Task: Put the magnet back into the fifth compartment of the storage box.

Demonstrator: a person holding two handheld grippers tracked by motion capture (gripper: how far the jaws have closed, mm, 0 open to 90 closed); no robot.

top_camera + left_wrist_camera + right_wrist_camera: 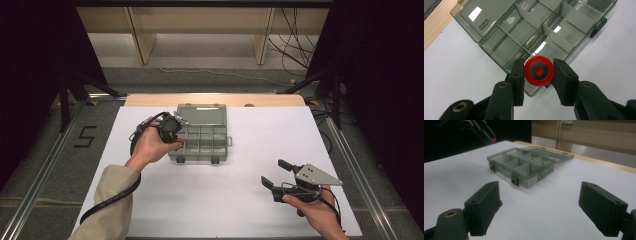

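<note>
While the left gripper point(538, 72) hangs over the near left corner of the open compartment box point(202, 137), its jaws are closed on a small red ring point(539, 71) with a grey centre, held edge to edge between the pads. That box sits toward the far middle of the white table point(240, 200), lid laid back toward the far edge. Down by the near right corner, the right gripper point(275, 175) rests in the hand with jaws spread wide, holding nothing.

A beige long sleeve point(107, 200) is covering the person's left forearm; black plastic grippers with brass-coloured pivot screws point(503, 85) are trailing black cables point(107, 202).
</note>
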